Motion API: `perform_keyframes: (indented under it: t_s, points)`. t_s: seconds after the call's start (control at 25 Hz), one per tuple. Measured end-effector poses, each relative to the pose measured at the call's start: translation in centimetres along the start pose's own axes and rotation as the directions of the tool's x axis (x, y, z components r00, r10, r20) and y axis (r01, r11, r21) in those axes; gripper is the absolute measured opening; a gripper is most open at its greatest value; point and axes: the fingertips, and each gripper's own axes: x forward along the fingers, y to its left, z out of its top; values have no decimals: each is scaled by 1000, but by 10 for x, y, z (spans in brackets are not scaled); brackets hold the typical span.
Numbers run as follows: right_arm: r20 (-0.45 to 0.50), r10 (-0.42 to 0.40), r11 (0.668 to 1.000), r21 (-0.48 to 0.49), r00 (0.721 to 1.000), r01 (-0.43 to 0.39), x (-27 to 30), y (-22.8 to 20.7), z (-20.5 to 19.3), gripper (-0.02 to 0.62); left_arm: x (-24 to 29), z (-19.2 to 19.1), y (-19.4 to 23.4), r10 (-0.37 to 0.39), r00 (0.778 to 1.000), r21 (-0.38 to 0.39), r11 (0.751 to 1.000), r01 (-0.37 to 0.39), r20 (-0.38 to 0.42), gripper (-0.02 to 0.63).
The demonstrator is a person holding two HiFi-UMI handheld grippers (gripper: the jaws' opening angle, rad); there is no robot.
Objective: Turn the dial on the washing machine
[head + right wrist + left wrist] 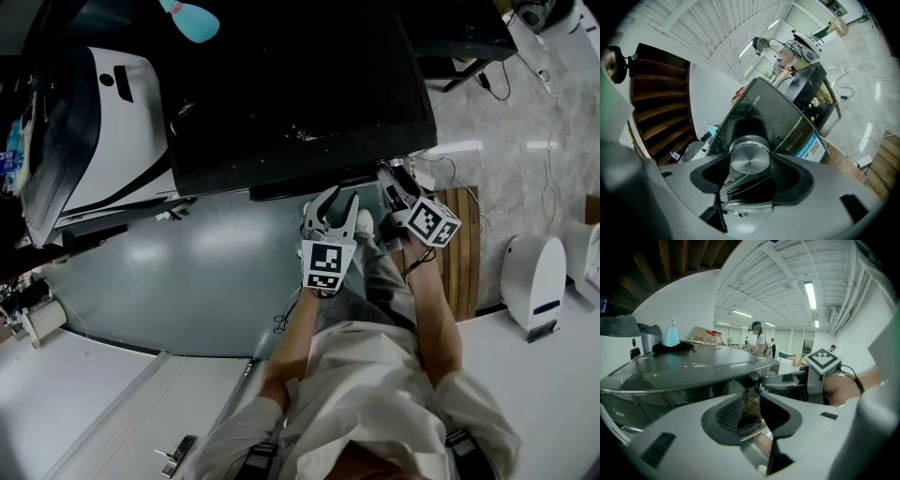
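The washing machine [300, 84] shows its dark top below me in the head view. On its sloped front panel [778, 117] sits the round silver dial [750, 158], seen face-on in the right gripper view. My right gripper [750, 164] has a jaw tip against each side of the dial, closed around it; in the head view this gripper [392, 180] reaches under the machine's front edge. My left gripper [339, 199] hangs just to its left, open, with nothing between its fingers. In the left gripper view the right gripper [787, 380] shows ahead under the machine's lid edge.
A white appliance [103, 122] stands left of the machine, with a teal bottle [192, 19] behind. A wooden pallet [464, 253], a white device [534, 281] and cables lie on the floor at right. A blue label [811, 146] sits on the machine's front.
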Motion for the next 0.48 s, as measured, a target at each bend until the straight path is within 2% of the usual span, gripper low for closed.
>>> perform_keyframes:
  t_s: [0.28,0.36,0.48]
  points:
    - [-34,-54,983,-175,998,47,-10,5,-3,285,-2,3,1,2,1000,2,1000,-2,9,122]
    - [-29,-74,965,-255,997,64,-17,9,-1,271,-4,5,1,3,1000,2,1000,-3,13,121]
    - [-14,-99,915,-395,995,85,-27,18,5,236,-5,7,2,5,1000,4,1000,-5,19,122]
